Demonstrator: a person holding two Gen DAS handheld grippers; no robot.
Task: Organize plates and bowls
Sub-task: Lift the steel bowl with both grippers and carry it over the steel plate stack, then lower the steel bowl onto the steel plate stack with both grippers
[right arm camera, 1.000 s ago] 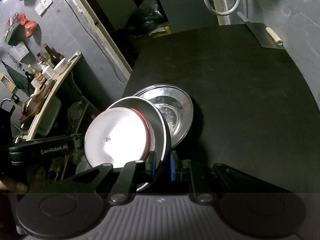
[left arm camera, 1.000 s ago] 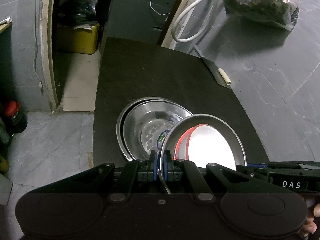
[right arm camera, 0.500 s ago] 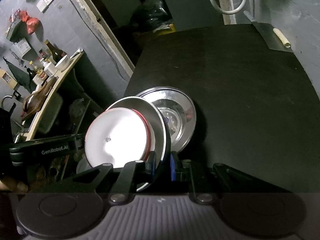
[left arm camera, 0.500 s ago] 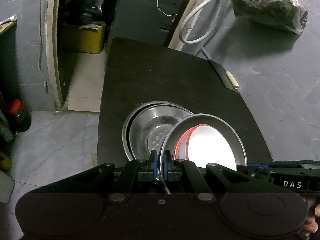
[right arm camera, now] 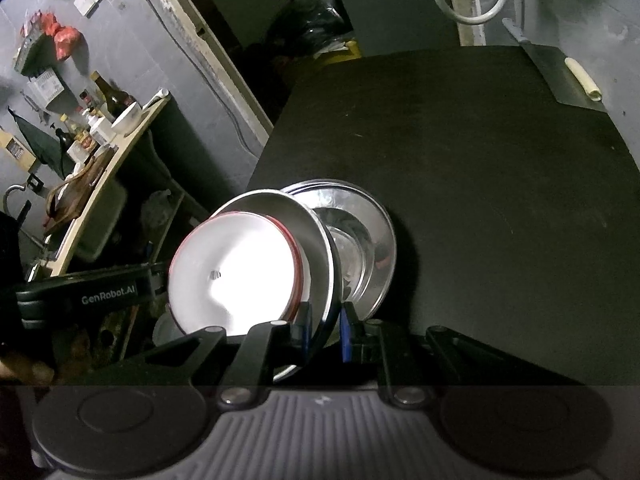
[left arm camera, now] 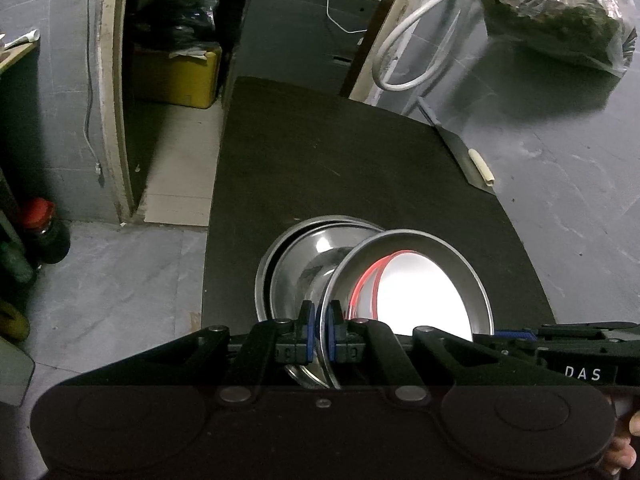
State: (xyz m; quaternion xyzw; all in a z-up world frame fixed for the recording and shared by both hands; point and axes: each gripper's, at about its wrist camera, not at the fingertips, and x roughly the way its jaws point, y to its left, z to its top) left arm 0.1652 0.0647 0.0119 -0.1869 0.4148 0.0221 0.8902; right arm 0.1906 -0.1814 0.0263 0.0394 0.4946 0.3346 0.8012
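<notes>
Both grippers hold one steel plate [left arm camera: 452, 256] by opposite rims, tilted, above the black table [left arm camera: 340, 168]. A white bowl with a red rim [left arm camera: 420, 296] sits inside it; it also shows in the right wrist view [right arm camera: 236, 276]. My left gripper [left arm camera: 322, 330] is shut on the plate's rim. My right gripper [right arm camera: 324, 332] is shut on the far rim of the same plate [right arm camera: 316, 240]. Under it, steel plates [left arm camera: 308, 264] lie stacked on the table; they also show in the right wrist view [right arm camera: 368, 248].
A cleaver with a pale handle [left arm camera: 468, 156] lies at the table's far right edge. A white hose [left arm camera: 404, 40] hangs behind. A yellow box [left arm camera: 176, 76] and bottles [left arm camera: 44, 228] stand on the floor to the left. A cluttered shelf [right arm camera: 92, 136] is at left.
The held plate with the bowl has shifted slightly farther over the stacked steel plates. Both grippers stay shut on it.
</notes>
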